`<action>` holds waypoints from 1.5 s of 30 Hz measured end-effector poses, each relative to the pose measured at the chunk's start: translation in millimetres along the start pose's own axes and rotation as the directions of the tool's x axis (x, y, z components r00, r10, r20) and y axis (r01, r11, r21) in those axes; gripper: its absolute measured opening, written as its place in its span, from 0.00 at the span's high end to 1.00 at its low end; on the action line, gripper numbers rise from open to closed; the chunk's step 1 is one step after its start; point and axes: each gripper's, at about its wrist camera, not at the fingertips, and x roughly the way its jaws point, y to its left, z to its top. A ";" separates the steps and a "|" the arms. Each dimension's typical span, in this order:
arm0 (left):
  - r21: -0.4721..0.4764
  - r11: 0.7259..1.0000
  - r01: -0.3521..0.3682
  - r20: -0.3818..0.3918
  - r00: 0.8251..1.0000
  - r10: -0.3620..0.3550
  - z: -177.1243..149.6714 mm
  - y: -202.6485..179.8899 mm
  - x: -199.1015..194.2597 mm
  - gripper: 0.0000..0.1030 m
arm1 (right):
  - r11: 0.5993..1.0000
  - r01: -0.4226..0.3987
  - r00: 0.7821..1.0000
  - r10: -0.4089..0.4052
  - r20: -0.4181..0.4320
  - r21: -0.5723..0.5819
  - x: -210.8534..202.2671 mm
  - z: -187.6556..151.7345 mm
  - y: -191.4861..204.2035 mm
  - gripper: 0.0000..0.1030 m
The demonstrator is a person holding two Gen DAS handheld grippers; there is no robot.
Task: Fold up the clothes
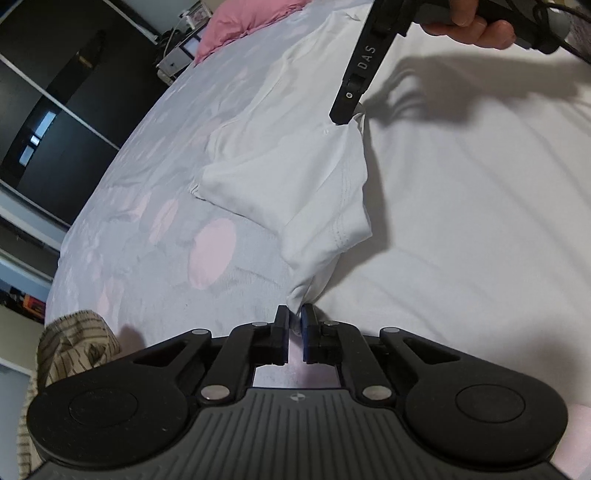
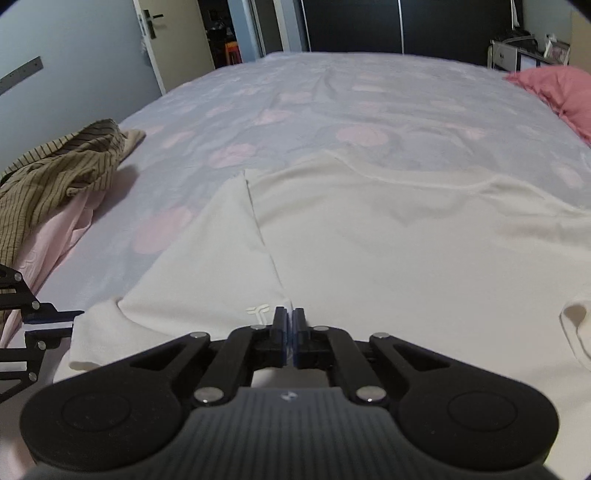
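You were working over a wide bed (image 2: 332, 92) dressed in a pale lilac sheet printed with soft pink blotches. A pink ruffled pillow (image 2: 554, 92) lay at its far right corner. Behind the bed stood a dark, glossy sliding wardrobe (image 2: 354, 26) with pale dividing strips. A cream door with a dark lever handle (image 2: 149, 22) stood open at the left, beside a grey-blue wall (image 2: 74, 74). A cluttered white shelf unit (image 2: 517, 55) filled the right corner.
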 end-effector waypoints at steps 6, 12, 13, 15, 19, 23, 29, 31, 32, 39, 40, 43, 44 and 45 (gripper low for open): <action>-0.022 0.999 -0.028 -0.051 0.998 0.027 0.5 6.9 -9.3 0.93 | 1.000 0.017 1.000 -0.017 0.013 -0.015 -8.8 -4.8 -3.3 0.86; -0.116 0.990 -0.076 -0.092 0.994 0.066 3.5 18.5 -41.0 0.84 | 0.999 0.033 0.999 -0.033 0.037 0.020 -39.1 1.8 -12.2 0.73; -0.129 0.988 -0.089 -0.094 0.993 0.078 7.4 20.2 -46.9 0.82 | 0.999 0.037 0.999 -0.037 0.040 0.021 -46.0 3.3 -12.9 0.72; -0.164 0.980 -0.113 -0.091 0.991 0.099 18.0 22.7 -60.0 0.79 | 0.999 0.046 0.998 -0.046 0.043 0.019 -61.0 5.2 -14.9 0.71; -0.230 0.963 -0.140 -0.068 0.990 0.127 41.8 19.2 -88.5 0.64 | 0.997 0.076 0.996 -0.077 0.047 0.027 -96.2 3.9 -25.4 0.67; -0.256 0.955 -0.148 -0.043 0.989 0.142 62.6 7.3 -117.5 0.63 | 0.992 0.106 0.994 -0.109 0.028 0.070 -127.7 0.6 -43.3 0.67; -0.329 0.938 -0.109 0.006 0.993 0.118 78.3 -3.8 -153.6 0.63 | 0.983 0.179 0.984 -0.179 0.004 0.049 -179.3 -12.9 -64.1 0.60; -0.351 0.932 -0.090 0.020 0.994 0.103 83.1 -7.7 -163.2 0.63 | 0.981 0.189 0.982 -0.189 -0.005 0.038 -196.9 -20.2 -71.0 0.59; -0.349 0.933 -0.085 0.026 0.995 0.100 86.0 -10.5 -167.4 0.63 | 0.981 0.193 0.981 -0.193 -0.010 0.032 -205.8 -24.0 -74.5 0.59; -0.391 0.919 -0.041 0.084 0.993 0.080 104.5 -27.3 -189.1 0.62 | 0.974 0.220 0.971 -0.213 -0.112 0.054 -246.2 -66.2 -108.4 0.57; -0.403 0.915 -0.027 0.096 0.993 0.072 106.4 -29.3 -190.3 0.62 | 0.974 0.216 0.969 -0.206 -0.134 0.069 -250.8 -74.3 -114.7 0.57; -0.408 0.913 -0.004 0.123 0.991 0.059 115.4 -38.2 -192.7 0.62 | 0.975 0.197 0.965 -0.175 -0.195 0.103 -263.9 -99.7 -129.9 0.57; -0.405 0.914 0.002 0.131 0.990 0.056 118.9 -41.6 -193.3 0.62 | 0.975 0.194 0.962 -0.168 -0.216 0.107 -268.1 -109.2 -134.2 0.57; -0.402 0.916 0.007 0.140 0.989 0.053 122.4 -45.1 -193.8 0.62 | 0.975 0.192 0.958 -0.162 -0.235 0.110 -272.6 -118.4 -138.0 0.58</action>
